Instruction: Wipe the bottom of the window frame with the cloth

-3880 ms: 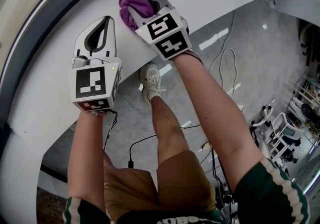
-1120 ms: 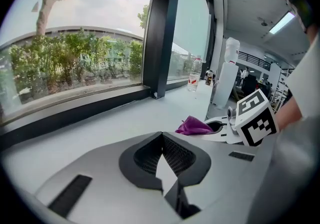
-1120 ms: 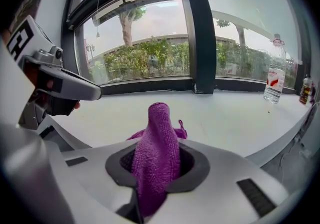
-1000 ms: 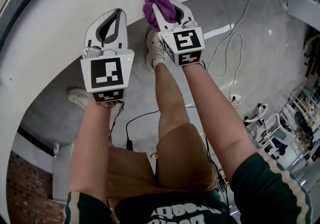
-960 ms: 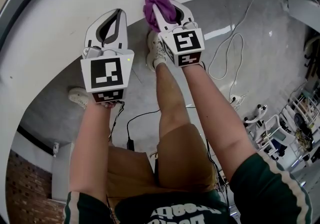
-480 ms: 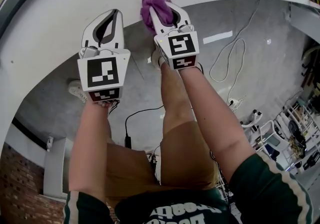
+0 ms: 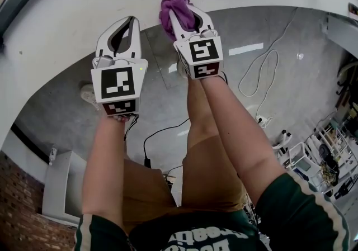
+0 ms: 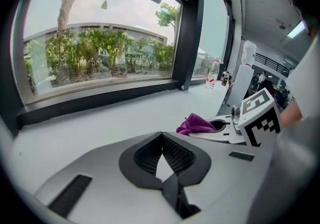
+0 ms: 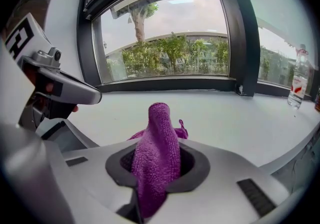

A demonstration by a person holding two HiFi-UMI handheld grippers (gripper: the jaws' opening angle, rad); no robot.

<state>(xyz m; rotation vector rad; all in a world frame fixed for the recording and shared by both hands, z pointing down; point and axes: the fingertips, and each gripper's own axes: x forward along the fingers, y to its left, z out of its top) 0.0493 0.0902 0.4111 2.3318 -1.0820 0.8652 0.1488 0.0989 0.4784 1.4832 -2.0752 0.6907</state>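
Note:
A purple cloth (image 7: 175, 5) is bunched at the near edge of the white sill (image 7: 78, 15), and my right gripper (image 7: 180, 14) is shut on it. In the right gripper view the cloth (image 9: 159, 150) stands up between the jaws, with the window frame's dark bottom rail (image 9: 165, 84) well beyond. My left gripper (image 7: 132, 20) is shut and holds nothing, its tips over the sill's edge, left of the cloth. In the left gripper view the left gripper (image 8: 161, 135) points at the rail (image 8: 100, 99), with the cloth (image 8: 196, 124) and right gripper (image 8: 225, 129) to its right.
A plastic bottle (image 9: 299, 81) stands on the sill far to the right, near a vertical frame post (image 9: 239, 33). Below the sill lie grey floor, cables (image 7: 263, 71), the person's legs and shoe (image 7: 89, 94), a brick wall (image 7: 17, 199) and racks (image 7: 330, 149).
Both grippers have drawn back from the middle of the sill to its near edge. The right gripper still grips the cloth, and the left stays shut and bare.

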